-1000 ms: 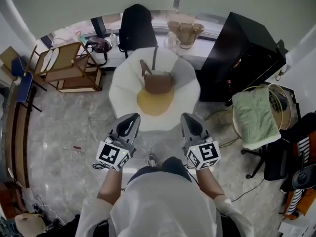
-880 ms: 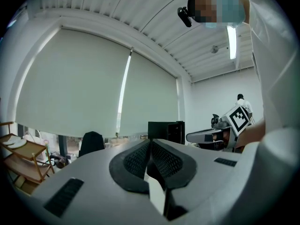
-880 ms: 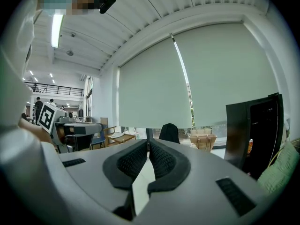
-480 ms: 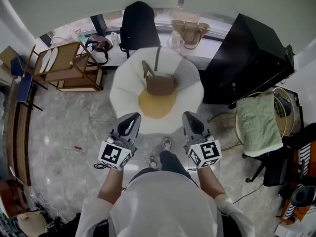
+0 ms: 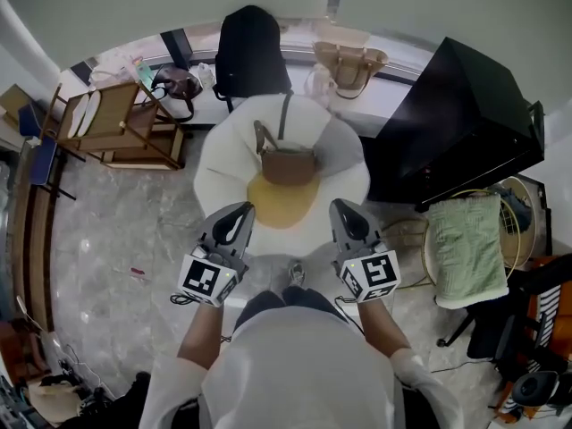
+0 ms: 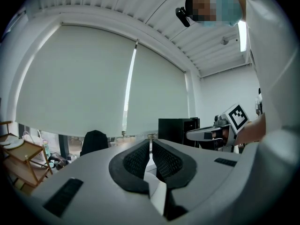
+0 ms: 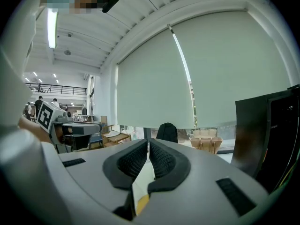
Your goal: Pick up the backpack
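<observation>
The black backpack (image 5: 250, 52) stands upright on the window ledge behind a white armchair (image 5: 219, 164). It shows small and far off in the left gripper view (image 6: 93, 142) and in the right gripper view (image 7: 167, 131). My left gripper (image 5: 236, 220) and right gripper (image 5: 347, 218) are held side by side over the chair's near edge, both pointing level at the window. Both are shut with nothing between the pads (image 6: 161, 158), and well short of the backpack.
A brown shoulder bag (image 5: 288, 164) and a yellow cushion (image 5: 279, 200) lie on the armchair. A tan handbag (image 5: 350, 61) sits on the ledge to the right, a black cabinet (image 5: 456, 119) beside it. A wooden rack (image 5: 116, 123) stands left, a green towel (image 5: 463, 248) right.
The person has stepped forward; the armchair and ledge have drawn nearer to both grippers. Both grippers stay shut and empty.
</observation>
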Motion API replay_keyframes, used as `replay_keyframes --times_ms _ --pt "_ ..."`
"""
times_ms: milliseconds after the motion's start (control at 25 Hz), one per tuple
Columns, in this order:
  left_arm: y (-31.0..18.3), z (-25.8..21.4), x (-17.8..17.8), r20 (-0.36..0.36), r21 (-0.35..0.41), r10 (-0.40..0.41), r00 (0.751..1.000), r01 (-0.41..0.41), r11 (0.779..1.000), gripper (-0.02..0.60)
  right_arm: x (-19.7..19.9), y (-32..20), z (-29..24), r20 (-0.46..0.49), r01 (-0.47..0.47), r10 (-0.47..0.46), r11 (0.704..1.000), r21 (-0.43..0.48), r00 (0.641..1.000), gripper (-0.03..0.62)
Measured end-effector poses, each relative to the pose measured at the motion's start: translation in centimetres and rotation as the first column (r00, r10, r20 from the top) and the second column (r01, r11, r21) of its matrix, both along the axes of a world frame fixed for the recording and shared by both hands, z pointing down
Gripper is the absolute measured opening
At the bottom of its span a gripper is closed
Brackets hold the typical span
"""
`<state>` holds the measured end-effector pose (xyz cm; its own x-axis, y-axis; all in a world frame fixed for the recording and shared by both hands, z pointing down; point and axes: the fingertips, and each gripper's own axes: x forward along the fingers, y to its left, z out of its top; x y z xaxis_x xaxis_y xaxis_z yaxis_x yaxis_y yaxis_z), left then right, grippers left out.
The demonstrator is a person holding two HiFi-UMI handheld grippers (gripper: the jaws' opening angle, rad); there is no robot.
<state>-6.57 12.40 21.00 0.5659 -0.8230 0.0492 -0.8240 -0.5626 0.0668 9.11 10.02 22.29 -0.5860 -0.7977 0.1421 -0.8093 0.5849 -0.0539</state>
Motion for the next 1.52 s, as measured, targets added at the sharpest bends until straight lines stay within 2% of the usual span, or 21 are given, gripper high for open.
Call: replay_keyframes --times_ms 200,400,680,1000,1160,1400,1520 --pt "-2.6 0.2 0.2 0.007 -0.015 -0.03 1.0 0.03 0.999 0.037 0.3 -2.6 0.6 -0.003 0.021 -0.021 1.0 -0.014 1.0 0.034" --pt "-4.5 1.1 -0.3 0.02 -0.032 -0.022 1.0 0.023 0.999 0.037 -0.1 -4.4 1.0 -0.002 0.013 -0.013 1.0 -0.027 1.0 0.034" --pt "-8.0 1.7 -2.4 -0.001 -0.043 0.023 1.0 -0.023 0.999 0.037 -2.1 -7.0 1.1 -0.008 -0.037 0.037 0.999 -0.033 0.999 0.034" --pt "-12.6 2.6 -5.5 -0.015 -0.054 0.113 0.993 -0.114 0.992 0.037 -5.2 -10.5 1.7 -0.018 -0.116 0.116 0.993 -0.025 0.993 0.034" --pt "-14.9 4.2 -6.5 0.003 -0.069 0.138 0.99 -0.137 0.988 0.037 -6.1 -12.0 2.8 -0.008 -0.137 0.137 0.99 -0.029 0.991 0.034" --pt "-17.7 5.7 -6.3 -0.004 -0.073 0.122 0.993 -0.122 0.99 0.037 -6.0 -15.0 4.6 -0.003 -0.127 0.127 0.991 -0.027 0.992 0.034" --pt "-19.1 7.3 -6.0 0.014 -0.083 0.103 0.995 -0.102 0.991 0.037 -5.3 -16.6 6.0 -0.002 -0.123 0.123 0.992 -0.035 0.992 0.034"
